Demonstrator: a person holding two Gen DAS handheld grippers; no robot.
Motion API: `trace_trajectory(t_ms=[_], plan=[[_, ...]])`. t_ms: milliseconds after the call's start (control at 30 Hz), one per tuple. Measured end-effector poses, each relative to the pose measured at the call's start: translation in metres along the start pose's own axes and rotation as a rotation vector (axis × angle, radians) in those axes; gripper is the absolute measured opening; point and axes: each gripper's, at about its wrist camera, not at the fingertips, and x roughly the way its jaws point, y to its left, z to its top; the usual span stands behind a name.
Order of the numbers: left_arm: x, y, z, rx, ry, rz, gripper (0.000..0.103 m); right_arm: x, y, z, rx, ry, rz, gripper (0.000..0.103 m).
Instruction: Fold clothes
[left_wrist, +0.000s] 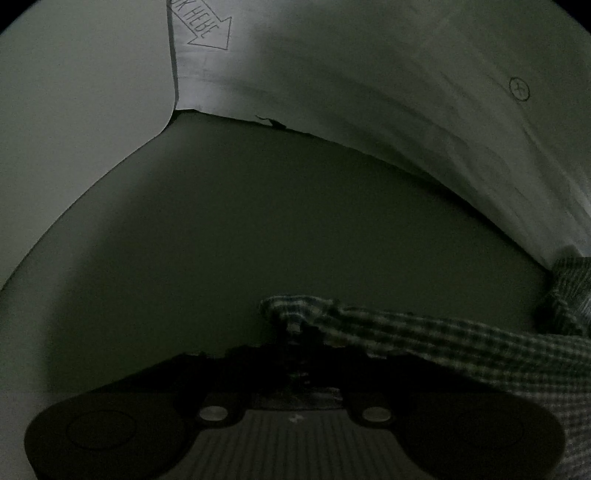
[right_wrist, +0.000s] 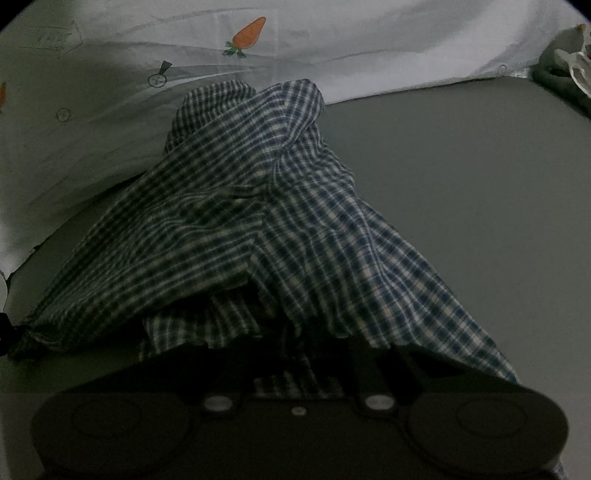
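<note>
Now a carrot print is seen only from the right wrist, while checked cloth sits between both grippers' barely parted jaws, grip unclear.

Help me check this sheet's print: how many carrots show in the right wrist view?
2. One whole carrot near top centre of the white sheet; a partial carrot at the left edge. The checked garment may hide more.
</note>
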Motion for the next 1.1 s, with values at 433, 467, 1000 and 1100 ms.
trace_trajectory(t_ms=[433, 467, 1000, 1100], plan=[[-0.069, 0.000, -0.023, -0.040, -0.059, 0.017, 0.041, -0.040, -0.010, 0.002, 0.053, -0.044, 0.090, 0.039], [-0.075, 0.002, -0.028, -0.045, -0.064, 0.024, 0.042, -0.048, -0.011, 0.001, 0.052, -0.062, 0.103, 0.043], [-0.174, -0.125, -0.243, 0.289, 0.170, -0.317, 0.043, -0.136, -0.084, -0.072, -0.058, -0.076, 0.150, 0.016], [-0.182, -0.148, -0.287, 0.430, 0.217, -0.348, 0.043, -0.136, -0.085, -0.094, -0.074, -0.017, 0.149, 0.016]])
